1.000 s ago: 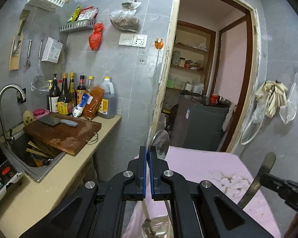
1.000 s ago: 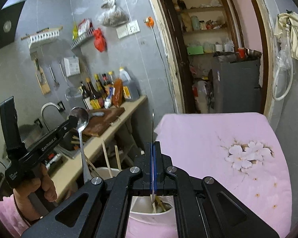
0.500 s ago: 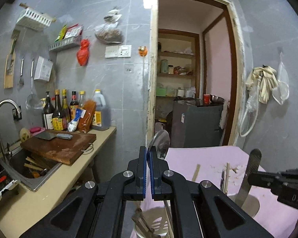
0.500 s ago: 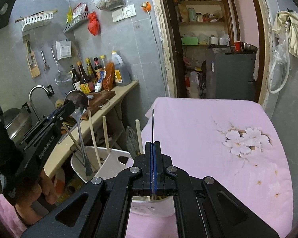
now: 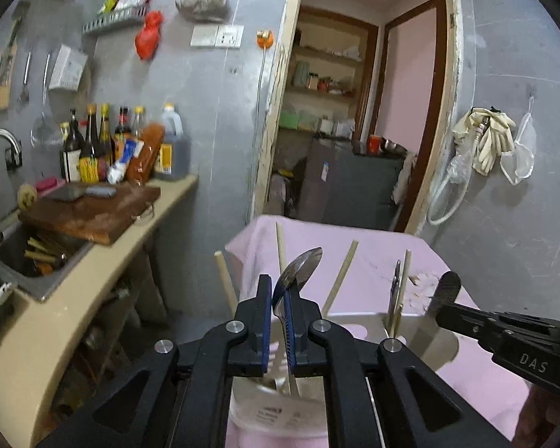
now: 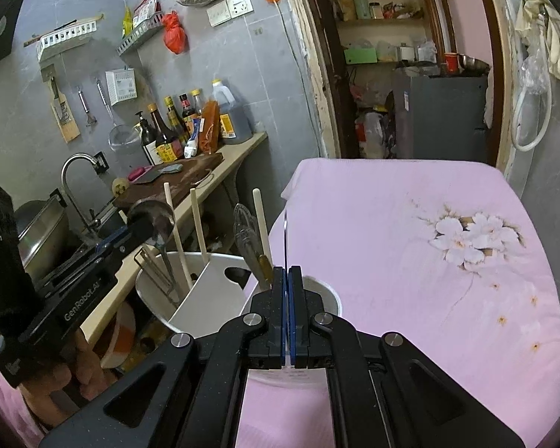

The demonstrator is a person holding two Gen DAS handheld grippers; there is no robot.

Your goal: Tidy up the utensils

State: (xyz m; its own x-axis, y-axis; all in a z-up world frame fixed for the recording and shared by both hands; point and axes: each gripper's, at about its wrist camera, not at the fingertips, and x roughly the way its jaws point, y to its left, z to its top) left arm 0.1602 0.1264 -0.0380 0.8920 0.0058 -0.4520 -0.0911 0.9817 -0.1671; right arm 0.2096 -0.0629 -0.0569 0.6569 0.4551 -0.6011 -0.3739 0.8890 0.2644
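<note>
A white divided utensil holder (image 6: 209,291) stands on the near left corner of the pink cloth, with wooden chopsticks (image 6: 199,224), tongs and other utensils upright in it. My left gripper (image 5: 277,287) hovers over the holder (image 5: 276,407). Its jaws are opening, and a metal spoon (image 5: 302,265) leans loosely between them, bowl up and tilted right. My right gripper (image 6: 288,272) is shut on a thin flat metal utensil (image 6: 285,231), seen edge-on, above the holder's right compartment. In the left wrist view that utensil's rounded end (image 5: 446,287) sticks up from the right gripper (image 5: 442,313).
The pink floral cloth (image 6: 429,280) covers the table. To the left runs a beige counter (image 5: 93,261) with a cutting board (image 5: 89,212), cleaver, sauce bottles (image 5: 104,149) and a sink (image 5: 30,261). An open doorway with a grey cabinet (image 5: 347,186) lies behind.
Both grippers have sunk toward the holder, which has come into view below them. The left jaws have parted a little and the spoon has tipped to the right.
</note>
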